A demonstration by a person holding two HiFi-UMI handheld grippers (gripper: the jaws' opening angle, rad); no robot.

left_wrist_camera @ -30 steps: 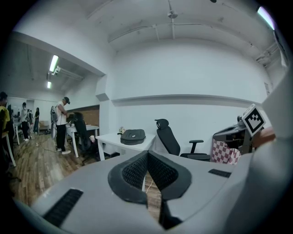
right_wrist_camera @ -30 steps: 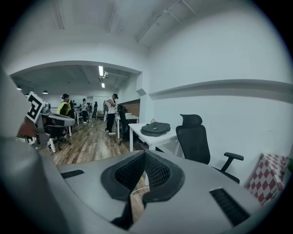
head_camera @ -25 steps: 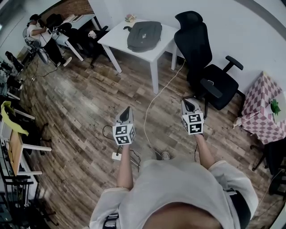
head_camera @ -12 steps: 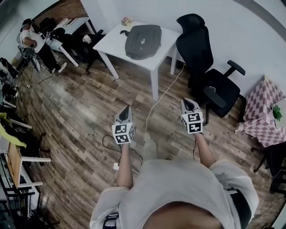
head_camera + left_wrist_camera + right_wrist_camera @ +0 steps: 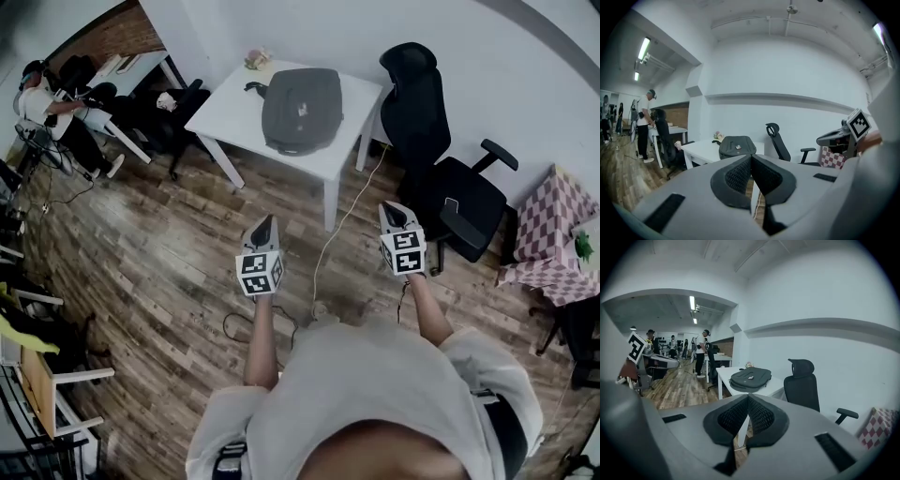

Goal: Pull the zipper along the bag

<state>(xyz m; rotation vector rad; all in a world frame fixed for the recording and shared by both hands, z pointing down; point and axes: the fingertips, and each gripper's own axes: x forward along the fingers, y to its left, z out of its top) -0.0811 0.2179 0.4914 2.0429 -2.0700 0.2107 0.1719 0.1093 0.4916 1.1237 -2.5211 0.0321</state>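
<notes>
Left gripper (image 5: pixel 265 221) and right gripper (image 5: pixel 387 209) — fingers (image 5: pixel 736 176) closed, empty; bag (image 5: pixel 302 108) lies on table (image 5: pixel 228 101) ahead

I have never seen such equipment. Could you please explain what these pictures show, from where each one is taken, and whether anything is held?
There is no robot. A person holds a two-jaw tool in each hand: the left gripper and the right gripper. The cubes with black and white squares belong to these tools. The head view comes from a camera on the person's head, looking down. The left and right gripper views come from cameras riding on the grippers, looking along their jaws. Both pairs of jaws are closed and hold nothing. Ahead stands a white table with a dark grey bag lying on it and a small pale object at its far corner. A black office chair stands beside the table. The grippers are over the wooden floor, apart from the bag.
</notes>
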